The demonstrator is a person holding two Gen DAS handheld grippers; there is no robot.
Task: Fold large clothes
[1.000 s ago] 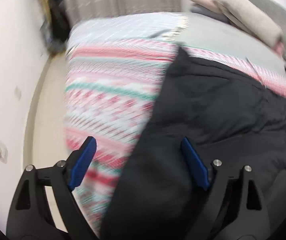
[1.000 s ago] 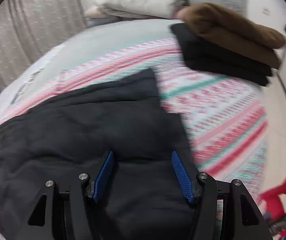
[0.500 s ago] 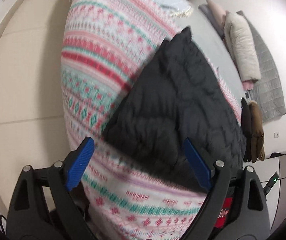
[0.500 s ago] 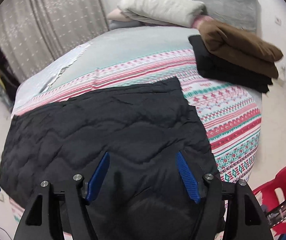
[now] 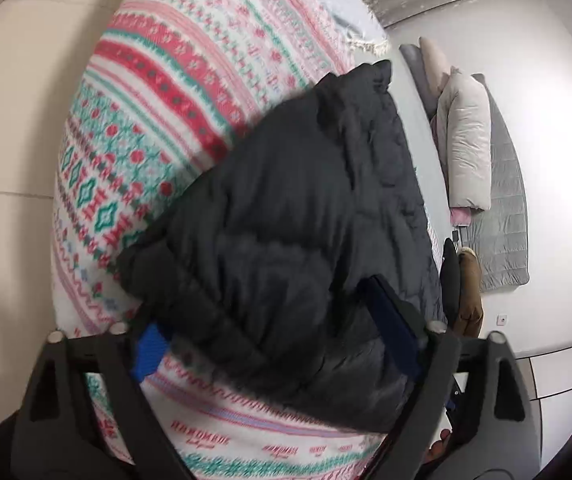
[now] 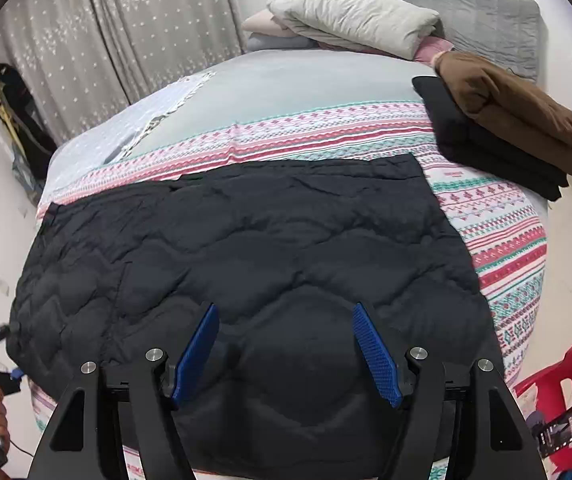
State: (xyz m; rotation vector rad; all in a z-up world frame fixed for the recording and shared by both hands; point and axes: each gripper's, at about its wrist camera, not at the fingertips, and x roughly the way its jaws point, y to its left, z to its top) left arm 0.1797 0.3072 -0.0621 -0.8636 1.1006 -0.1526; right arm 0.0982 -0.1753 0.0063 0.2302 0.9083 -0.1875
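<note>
Left wrist view, left gripper (image 5: 274, 332): jaws are closing, with the near corner of the puffy black quilted jacket (image 5: 306, 216) between the blue pads; I cannot tell if they pinch it.
Left wrist view, jacket: lies on the pink, white and green patterned blanket (image 5: 158, 120).
Right wrist view, right gripper (image 6: 286, 352): jaws wide apart, holding nothing, above the jacket's near edge.
Right wrist view, jacket (image 6: 246, 248): spread flat across the blanket (image 6: 498, 232).
Right wrist view, far right: folded brown cloth (image 6: 506, 100) on folded black cloth (image 6: 486, 148).
</note>
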